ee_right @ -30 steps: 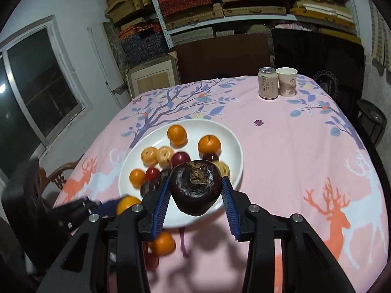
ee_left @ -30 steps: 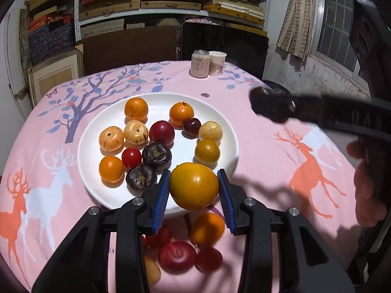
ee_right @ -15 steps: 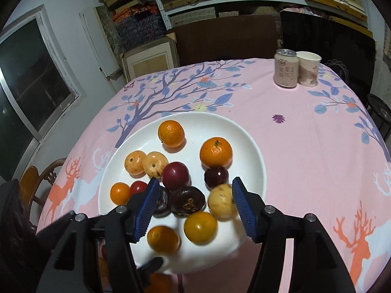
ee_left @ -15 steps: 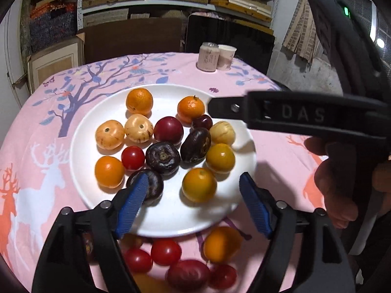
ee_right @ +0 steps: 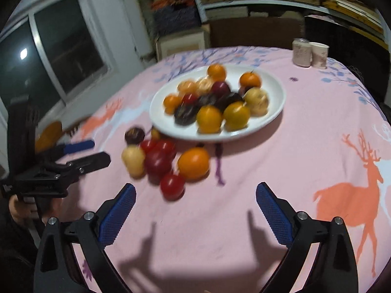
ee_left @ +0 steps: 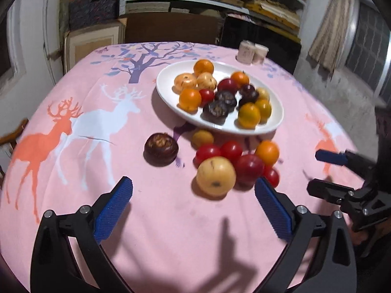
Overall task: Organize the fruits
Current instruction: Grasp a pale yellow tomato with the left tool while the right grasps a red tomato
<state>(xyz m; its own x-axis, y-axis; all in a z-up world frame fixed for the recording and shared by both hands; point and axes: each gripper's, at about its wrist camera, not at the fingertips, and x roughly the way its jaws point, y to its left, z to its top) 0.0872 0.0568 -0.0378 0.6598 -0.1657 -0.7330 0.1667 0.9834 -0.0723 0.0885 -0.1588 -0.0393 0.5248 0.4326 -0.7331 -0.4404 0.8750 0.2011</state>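
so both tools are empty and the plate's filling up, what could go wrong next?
1. Loose fruits lie packed together, so gripping the yellow fruit may nudge its neighbours rolling.
2. The plate is crowded near its front rim; another drop could push the orange fruit off.
3. The left tool and right tool are close and might collide.

Dim overhead light, motion blur, fisheye

We no longer hold fruit: the left gripper (ee_left: 193, 206) and right gripper (ee_right: 195, 210) have just been opening and are empty, pulled back from the plate (ee_left: 276, 119) over bare cloth.
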